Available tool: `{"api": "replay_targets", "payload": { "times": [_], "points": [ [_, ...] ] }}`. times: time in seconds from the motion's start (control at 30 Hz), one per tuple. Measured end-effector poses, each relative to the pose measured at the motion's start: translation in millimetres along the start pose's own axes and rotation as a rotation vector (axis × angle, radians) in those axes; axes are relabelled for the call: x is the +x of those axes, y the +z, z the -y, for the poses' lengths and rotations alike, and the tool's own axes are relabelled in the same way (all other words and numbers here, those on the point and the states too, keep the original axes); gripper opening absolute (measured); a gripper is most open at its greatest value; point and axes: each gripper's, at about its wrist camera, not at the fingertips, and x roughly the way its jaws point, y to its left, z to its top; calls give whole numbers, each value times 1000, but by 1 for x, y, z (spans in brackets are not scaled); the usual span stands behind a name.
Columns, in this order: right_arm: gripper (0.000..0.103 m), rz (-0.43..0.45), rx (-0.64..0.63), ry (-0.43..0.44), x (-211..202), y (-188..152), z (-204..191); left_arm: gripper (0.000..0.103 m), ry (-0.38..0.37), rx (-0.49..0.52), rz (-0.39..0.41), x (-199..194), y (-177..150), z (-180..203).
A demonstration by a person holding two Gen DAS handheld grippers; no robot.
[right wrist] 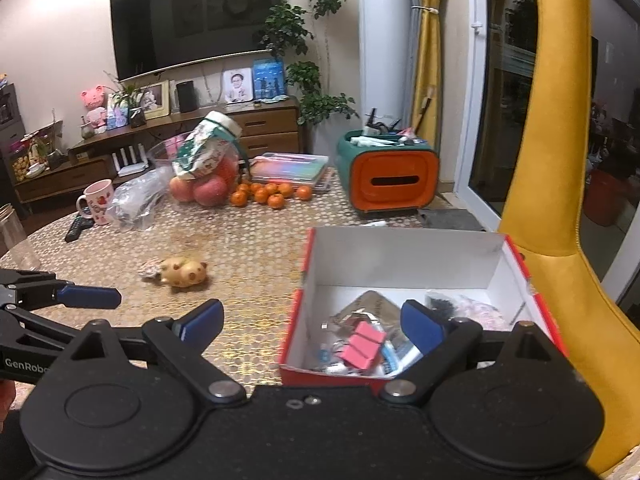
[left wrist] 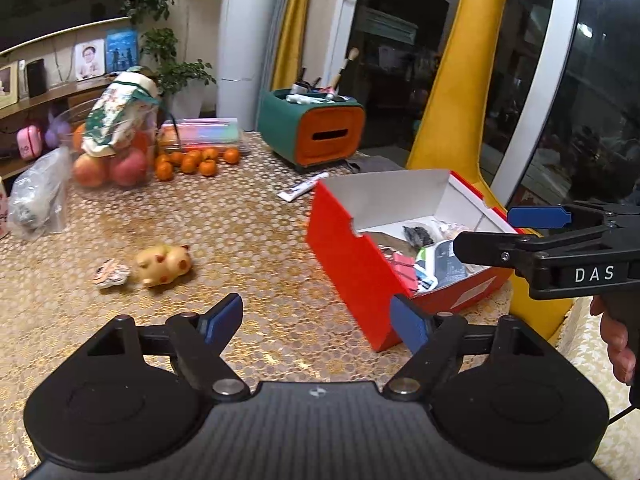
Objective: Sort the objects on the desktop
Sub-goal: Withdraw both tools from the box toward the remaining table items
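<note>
A red cardboard box (left wrist: 352,264) with a white inside stands open on the gold patterned table; it also shows in the right wrist view (right wrist: 400,256). It holds pink binder clips (right wrist: 364,346) and several small items. A yellow toy pig (left wrist: 162,265) lies on the table to the left, next to a small wrapped item (left wrist: 111,274); the pig also shows in the right wrist view (right wrist: 185,273). My left gripper (left wrist: 320,320) is open and empty, above the table beside the box's near corner. My right gripper (right wrist: 312,324) is open and empty, at the box's near left edge.
A green and orange organiser (left wrist: 312,128) stands at the back. A white tube (left wrist: 304,189) lies behind the box. Apples in a bowl (left wrist: 112,160), small oranges (left wrist: 196,160), a plastic bag (left wrist: 38,196), a mug (right wrist: 96,202) and a remote (right wrist: 76,228) are on the left. A yellow chair (right wrist: 560,160) stands on the right.
</note>
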Motion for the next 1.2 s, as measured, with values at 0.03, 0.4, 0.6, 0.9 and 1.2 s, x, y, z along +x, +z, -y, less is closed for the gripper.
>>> {"api": "replay_targets", "payload": {
  "times": [0.03, 0.4, 0.6, 0.9, 1.2],
  "points": [
    [95, -2, -4, 5, 2, 0, -5, 81, 3, -3, 5, -2, -2, -3],
    [96, -11, -24, 55, 24, 6, -49, 100, 64, -42, 44, -16, -19, -54],
    [98, -20, -34, 83, 41, 9, -70, 100, 97, -77, 46, -15, -26, -86],
    [101, -42, -71, 111, 76, 14, -101, 100, 139, -91, 46, -3, -33, -126],
    [101, -81, -80, 128, 118, 20, -116, 100, 173, -94, 29, 30, -31, -158]
  ]
}}
